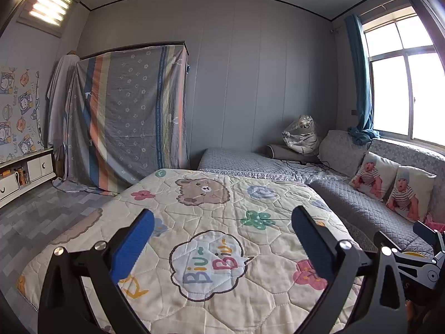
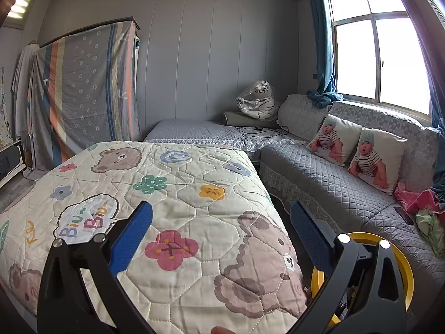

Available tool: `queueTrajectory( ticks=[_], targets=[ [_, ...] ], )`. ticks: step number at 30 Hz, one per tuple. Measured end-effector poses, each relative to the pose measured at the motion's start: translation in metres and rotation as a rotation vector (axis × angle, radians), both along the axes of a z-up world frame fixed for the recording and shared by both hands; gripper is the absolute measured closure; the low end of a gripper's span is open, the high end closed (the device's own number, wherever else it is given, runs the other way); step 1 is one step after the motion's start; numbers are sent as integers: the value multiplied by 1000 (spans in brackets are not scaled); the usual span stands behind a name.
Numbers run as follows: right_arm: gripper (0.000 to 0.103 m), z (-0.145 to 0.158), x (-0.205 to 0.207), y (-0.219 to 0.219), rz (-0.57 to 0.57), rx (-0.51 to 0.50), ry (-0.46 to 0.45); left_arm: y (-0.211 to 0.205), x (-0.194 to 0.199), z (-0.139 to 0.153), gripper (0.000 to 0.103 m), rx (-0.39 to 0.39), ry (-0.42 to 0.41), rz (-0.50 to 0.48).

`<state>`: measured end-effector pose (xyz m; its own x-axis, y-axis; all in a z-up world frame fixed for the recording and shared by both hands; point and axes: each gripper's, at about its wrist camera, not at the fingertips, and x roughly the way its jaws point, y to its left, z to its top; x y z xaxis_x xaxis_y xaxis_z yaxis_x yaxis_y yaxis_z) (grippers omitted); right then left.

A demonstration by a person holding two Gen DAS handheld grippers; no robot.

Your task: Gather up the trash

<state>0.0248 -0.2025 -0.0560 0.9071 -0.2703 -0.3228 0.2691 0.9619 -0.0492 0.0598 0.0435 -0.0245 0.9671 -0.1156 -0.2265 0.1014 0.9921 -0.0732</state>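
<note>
No trash is held at this moment, and none can be picked out for certain on the quilt [image 2: 178,194], the cartoon-printed cover spread over the low surface in front of both cameras. A yellow-rimmed bin [image 2: 406,267] is seen just beside the quilt's right-hand edge, partly hidden behind the right gripper [image 2: 221,236]; something dark and some coloured scraps seem to lie inside it, though the contents are too hidden to name. It is judged to be where the trash is gathered.

The right gripper is held over the quilt's near right corner with its 2 blue fingers spread wide and nothing between them. The left gripper [image 1: 222,239] hangs over the middle of the quilt, above the "Biu Biu" bubble, its fingers likewise parted and empty.

Beyond the quilt's right edge a grey quilted sofa [image 2: 319,178] runs under the window, with 2 printed cushions [image 2: 358,153] on it. Farther along the sofa from the quilt, crumpled pink and green items [image 2: 425,211] lie in a heap; whether these are trash or clothing cannot be told.

As a judgement, the task looks barely begun or between pickups: the quilt appears bare, both claws are free, and any collecting left would lie toward the sofa side.
</note>
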Motion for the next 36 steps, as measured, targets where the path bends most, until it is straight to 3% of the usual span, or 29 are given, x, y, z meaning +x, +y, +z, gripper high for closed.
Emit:
queueTrajectory(
  ticks=[36],
  targets=[
    [8, -6, 2, 3, 9, 10, 27, 0, 5, -4, 8, 7, 13, -9]
  ],
)
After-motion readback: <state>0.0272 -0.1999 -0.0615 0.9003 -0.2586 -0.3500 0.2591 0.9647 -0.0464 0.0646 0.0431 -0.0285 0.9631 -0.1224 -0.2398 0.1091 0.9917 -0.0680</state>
